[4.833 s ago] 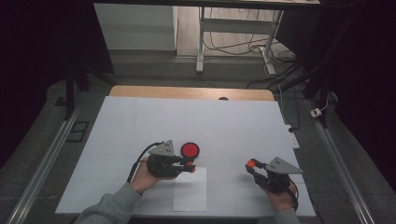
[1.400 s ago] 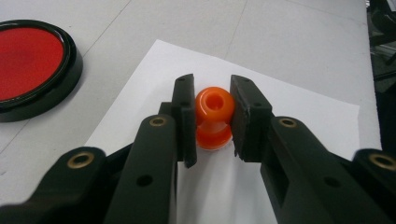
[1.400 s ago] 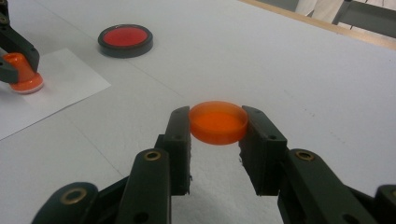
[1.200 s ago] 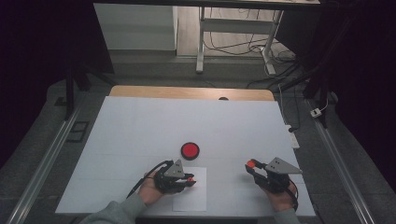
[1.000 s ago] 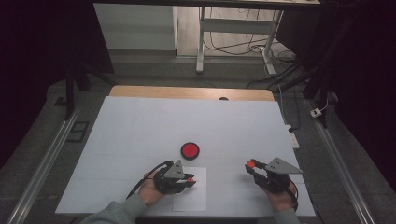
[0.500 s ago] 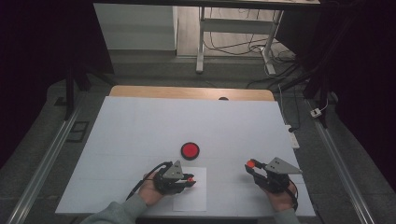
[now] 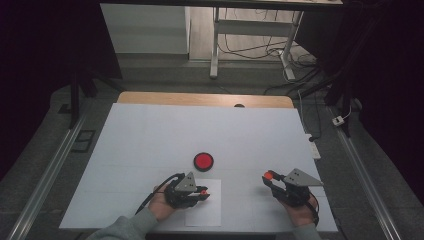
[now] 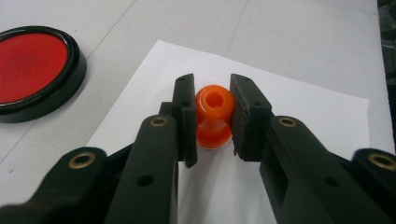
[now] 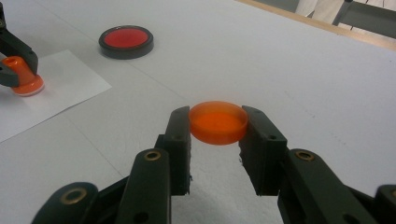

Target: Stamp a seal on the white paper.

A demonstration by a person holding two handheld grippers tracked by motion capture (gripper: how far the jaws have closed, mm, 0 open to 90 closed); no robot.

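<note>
The left gripper [image 8: 212,116] is clamping an orange stamp [image 8: 213,115] by its knobbed handle, and in the right gripper view the stamp's base is resting on the white sheet of paper [image 8: 299,107] near the table's [image 7: 150,135] front edge. Just beyond the paper a round black ink pad case [image 7: 203,161] is sitting open, showing its red pad [image 8: 28,65]. The right gripper [image 9: 218,123] is gripping the orange round lid [image 9: 218,122] by its rim, holding it level just above the table, well apart from the stamp.
</note>
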